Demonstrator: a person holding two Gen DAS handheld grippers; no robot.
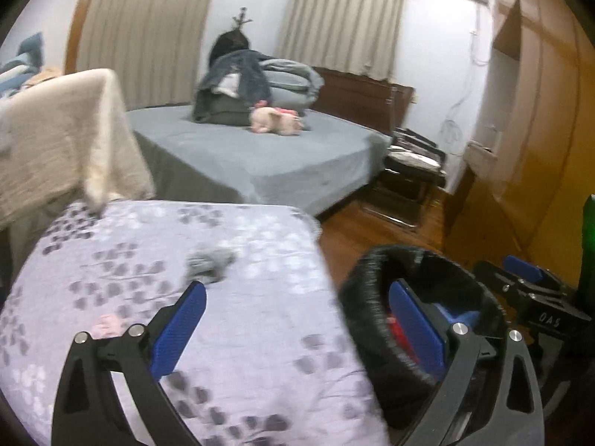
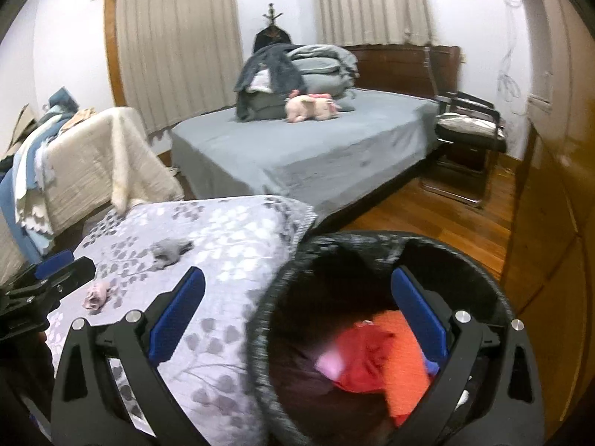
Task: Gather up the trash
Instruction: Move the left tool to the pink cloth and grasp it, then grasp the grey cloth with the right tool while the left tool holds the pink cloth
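Beside the quilt's edge [image 2: 297, 219] — both grippers [image 1: 297, 316] [image 2: 297, 304] spread, empty — bin [image 2: 282, 286] rim clear.

1. A large bed with a grey-blue sheet [image 2: 297, 156] stands in the middle of the room.
2. A pink plush toy [image 2: 312, 107] lies on it, just beside a pile of folded grey bedding [image 2: 319, 61].
3. Beige pleated curtains [image 2: 178, 41] hang on the back wall.
4. A cream woven blanket [image 2: 96, 163] is draped at the left.
5. A black metal-framed chair [image 2: 468, 130] stands on the brown wooden floor [image 2: 446, 219].
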